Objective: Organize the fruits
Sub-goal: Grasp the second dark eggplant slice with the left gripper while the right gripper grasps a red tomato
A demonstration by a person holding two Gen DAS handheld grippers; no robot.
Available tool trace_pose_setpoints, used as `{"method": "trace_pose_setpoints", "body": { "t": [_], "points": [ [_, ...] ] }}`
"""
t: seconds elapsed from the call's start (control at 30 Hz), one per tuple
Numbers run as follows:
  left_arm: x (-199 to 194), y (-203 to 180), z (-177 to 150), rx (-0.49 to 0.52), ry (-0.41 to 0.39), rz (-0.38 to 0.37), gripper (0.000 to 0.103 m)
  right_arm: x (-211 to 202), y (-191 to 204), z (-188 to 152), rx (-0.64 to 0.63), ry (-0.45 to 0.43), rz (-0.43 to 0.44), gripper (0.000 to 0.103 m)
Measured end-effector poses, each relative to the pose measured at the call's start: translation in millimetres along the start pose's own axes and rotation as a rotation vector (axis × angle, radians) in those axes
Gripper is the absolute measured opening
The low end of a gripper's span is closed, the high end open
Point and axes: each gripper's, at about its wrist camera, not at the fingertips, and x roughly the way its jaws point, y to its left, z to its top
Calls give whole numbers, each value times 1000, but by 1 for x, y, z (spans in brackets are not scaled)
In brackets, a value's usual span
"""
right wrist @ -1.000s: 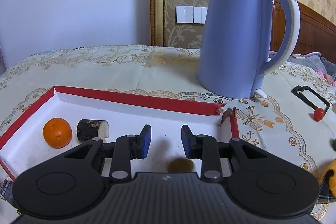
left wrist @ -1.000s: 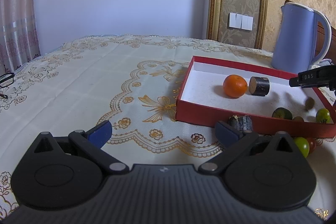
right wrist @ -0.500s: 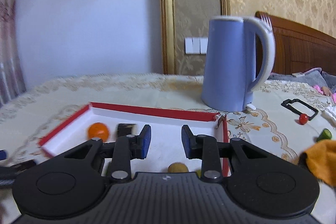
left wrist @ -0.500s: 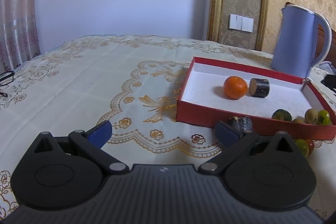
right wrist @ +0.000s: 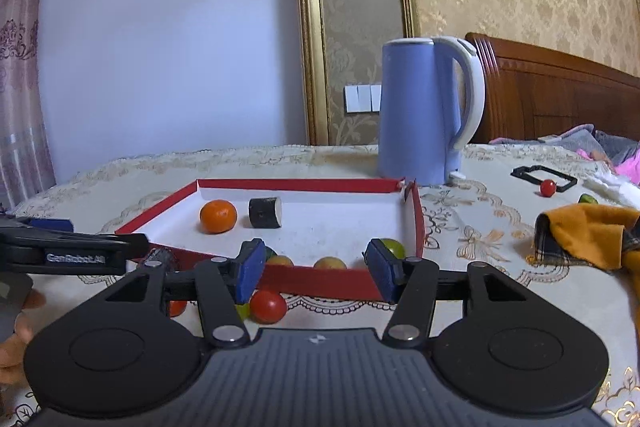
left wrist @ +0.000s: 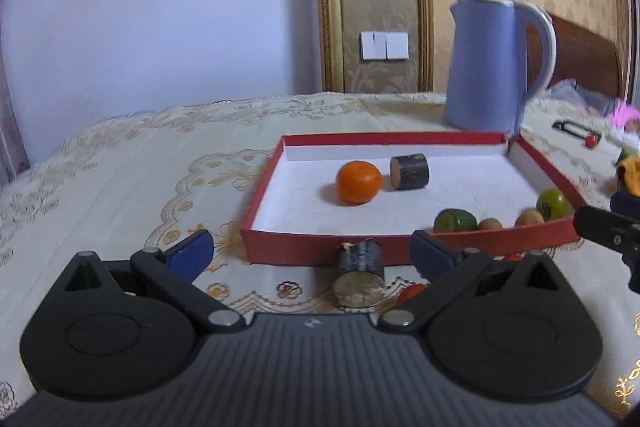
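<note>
Pulled back from over the red tray (right wrist: 418, 223), the right gripper (right wrist: 316, 269) now hangs open-jawed and empty above a cherry tomato (right wrist: 268, 306) outside it. Left gripper (left wrist: 312, 253), wide open, faces a dark log piece (left wrist: 359, 277); 1 orange (left wrist: 359, 182) sits inside.

Both grippers are empty right now. The left gripper (left wrist: 310, 253) has its jaws spread really wide, blue pads angled outward. The right gripper (right wrist: 316, 269) is open too, just narrower, and from the left camera its tip pokes in around 3 o'clock. Both sit level, pointing toward 12.
</note>
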Motion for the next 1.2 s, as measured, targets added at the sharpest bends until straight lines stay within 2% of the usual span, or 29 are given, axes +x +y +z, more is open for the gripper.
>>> {"method": "trace_pose_setpoints", "body": {
  "t": [0.1,0.2,0.57,0.77,0.93,1.0,1.03,1.1,1.2],
  "points": [
    [9,-8,0,21,22,8,100,-2,0,-3,-11,4,6,58],
    [18,-12,1,14,58,9,93,-5,1,-8,-22,5,10,71],
    [38,-19,0,27,135,17,91,-4,5,-15,-31,14,21,71],
    [46,-17,0,6,170,-5,85,-5,5,-16,-33,16,22,71],
    [48,-14,1,-31,183,-51,68,-7,7,-17,-44,20,30,72],
    [47,-12,1,-51,189,-84,53,-7,7,-17,-48,23,35,72],
    [47,-11,2,-59,190,-100,49,-7,8,-17,-50,25,37,72],
    [46,-11,2,-66,189,-114,32,-7,9,-17,-56,31,41,73],
    [46,-10,2,-65,188,-109,31,-8,11,-18,-68,30,42,77]
  ]
}}
